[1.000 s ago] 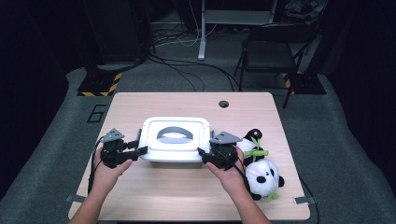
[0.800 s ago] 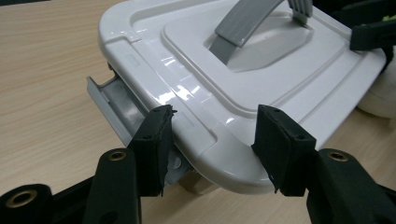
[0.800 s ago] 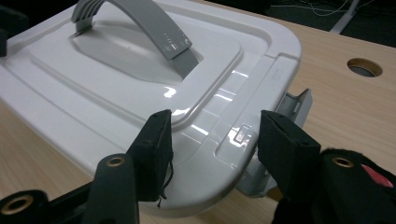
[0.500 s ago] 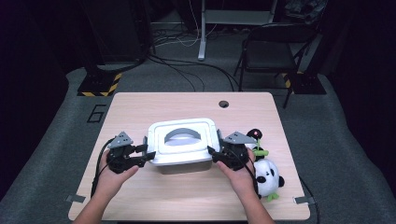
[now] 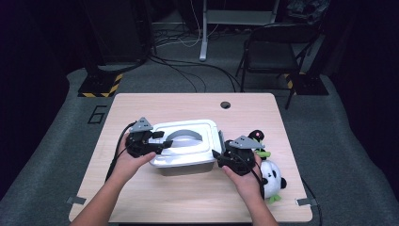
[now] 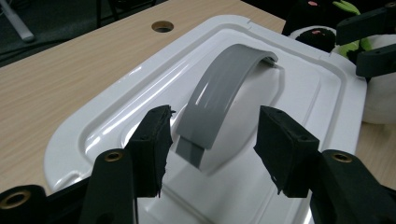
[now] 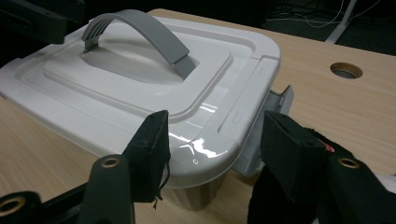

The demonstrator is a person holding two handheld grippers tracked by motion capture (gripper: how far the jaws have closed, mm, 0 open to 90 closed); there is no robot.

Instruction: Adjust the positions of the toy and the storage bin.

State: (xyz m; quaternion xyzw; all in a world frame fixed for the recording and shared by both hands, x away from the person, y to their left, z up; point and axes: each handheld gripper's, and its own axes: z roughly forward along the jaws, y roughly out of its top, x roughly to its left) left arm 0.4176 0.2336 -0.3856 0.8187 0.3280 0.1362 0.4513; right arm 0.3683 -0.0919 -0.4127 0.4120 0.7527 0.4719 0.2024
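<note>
A white plastic box [image 5: 188, 157] with a grey arched handle [image 5: 186, 135] on its lid stands in the middle of the wooden table. My left gripper [image 5: 160, 142] hovers over the lid's left end. Its jaws have just been opening and stand on either side of the handle's [image 6: 219, 93] near end without touching it, so the left gripper [image 6: 212, 133] is open. My right gripper [image 5: 219, 156] is open at the box's right front corner [image 7: 205, 140], its pads off the plastic. A grey side latch [image 7: 275, 105] hangs flipped outward there.
A panda plush [image 5: 270, 181] lies at the table's right edge beside my right hand, with a black and green toy [image 5: 256, 140] just behind it. A round cable hole [image 5: 225, 104] sits near the far edge. Chair and stand legs are beyond the table.
My left gripper has moved from the box's left side up and right over the lid to the handle. The right gripper shifted slightly right. The box has slid a little toward me.
</note>
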